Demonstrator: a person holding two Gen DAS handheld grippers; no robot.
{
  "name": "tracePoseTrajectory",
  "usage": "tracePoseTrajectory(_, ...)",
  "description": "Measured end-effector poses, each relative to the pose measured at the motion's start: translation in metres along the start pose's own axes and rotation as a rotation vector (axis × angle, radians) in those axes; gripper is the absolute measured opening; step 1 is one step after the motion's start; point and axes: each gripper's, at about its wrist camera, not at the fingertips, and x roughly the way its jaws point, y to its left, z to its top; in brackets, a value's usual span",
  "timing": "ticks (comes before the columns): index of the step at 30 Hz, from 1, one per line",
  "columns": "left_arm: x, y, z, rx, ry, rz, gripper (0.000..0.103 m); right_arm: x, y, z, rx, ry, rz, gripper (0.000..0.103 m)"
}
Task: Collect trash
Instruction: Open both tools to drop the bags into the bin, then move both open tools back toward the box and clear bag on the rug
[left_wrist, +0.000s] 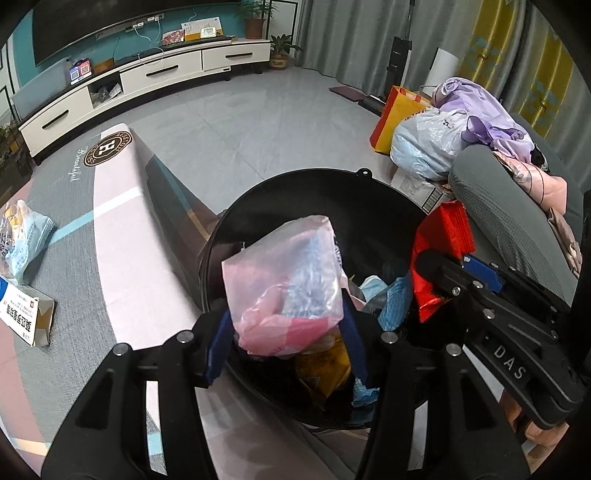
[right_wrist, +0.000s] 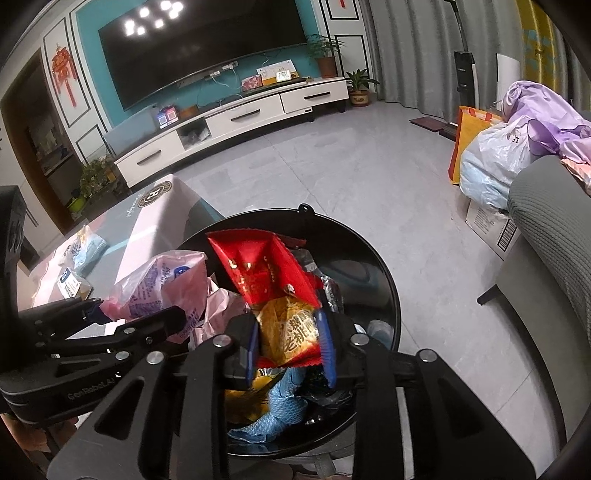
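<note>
Both grippers over black bin (left_wrist: 388, 206) on grey floor (left_wrist: 258, 122): left gripper (left_wrist: 284, 325) jaws pinch pink bag (left_wrist: 284, 280), right gripper (right_wrist: 290, 343) jaws red wrapper (right_wrist: 258, 273)

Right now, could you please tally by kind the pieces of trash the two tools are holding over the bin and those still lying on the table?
Pink plastic bag in the left tool: 1
Red snack wrapper in the right tool: 1
Light blue packet on the table: 1
Open cardboard box on the table: 1
Total: 4
</note>
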Motion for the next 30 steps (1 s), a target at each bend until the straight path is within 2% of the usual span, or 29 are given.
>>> tracePoseTrajectory(1,-0.001,0.000,0.000,0.000,-0.003,-0.002,0.058,0.000,-0.001,0.000,0.003,-0.002,0.001,0.034)
tracePoseTrajectory(4,-0.005,0.001,0.001,-0.005,-0.016,-0.010,0.072,-0.002,-0.005,0.002,0.020,-0.009,0.000,0.044)
tracePoseTrajectory(7,-0.010,0.002,0.003,-0.012,-0.029,-0.023,0.074,-0.007,-0.009,0.004,0.044,-0.022,0.016,0.053)
tracePoseTrajectory(10,-0.018,0.005,0.004,-0.023,-0.045,-0.029,0.075,-0.013,-0.012,0.006,0.070,-0.037,0.029,0.057)
tracePoseTrajectory(15,-0.040,0.011,-0.002,-0.050,-0.082,-0.048,0.081,-0.031,-0.016,0.007,0.109,-0.063,0.069,0.058)
tracePoseTrajectory(18,-0.060,0.019,-0.015,-0.068,-0.103,-0.044,0.086,-0.042,-0.012,0.002,0.099,-0.058,0.096,0.059)
tracePoseTrajectory(23,-0.087,0.036,-0.040,-0.118,-0.097,-0.016,0.091,-0.056,0.006,-0.014,0.064,-0.018,0.133,0.068)
tracePoseTrajectory(30,-0.130,0.075,-0.087,-0.244,-0.099,0.077,0.097,-0.077,0.037,-0.036,-0.010,0.017,0.194,0.078)
